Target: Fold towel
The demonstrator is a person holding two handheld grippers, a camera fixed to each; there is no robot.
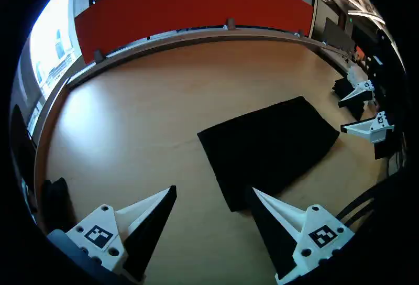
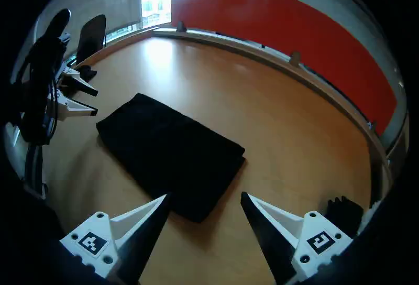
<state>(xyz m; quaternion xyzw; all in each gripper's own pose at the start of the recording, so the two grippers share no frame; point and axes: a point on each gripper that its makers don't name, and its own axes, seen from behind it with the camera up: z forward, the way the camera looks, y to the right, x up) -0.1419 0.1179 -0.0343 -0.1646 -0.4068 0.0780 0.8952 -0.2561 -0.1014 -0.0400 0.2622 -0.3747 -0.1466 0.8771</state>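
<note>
A black towel (image 1: pixel 267 146) lies flat as a folded rectangle on a wooden table (image 1: pixel 131 112). The left gripper (image 1: pixel 211 189) and right gripper (image 2: pixel 205 195) hover at opposite ends of the towel, jaws wide apart, holding nothing, probably poised to pinch its edges. Beyond the towel, a red partition (image 1: pixel 194 7) borders the table.

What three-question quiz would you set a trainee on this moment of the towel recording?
1. Short answer: are the left gripper and the right gripper open or shut?
2. Choose one: the towel lies on A) a chair, B) the wooden table, C) the floor.
3. True or false: the towel is white.
Key: 1 both open; 2 B; 3 false, it is black.
</note>
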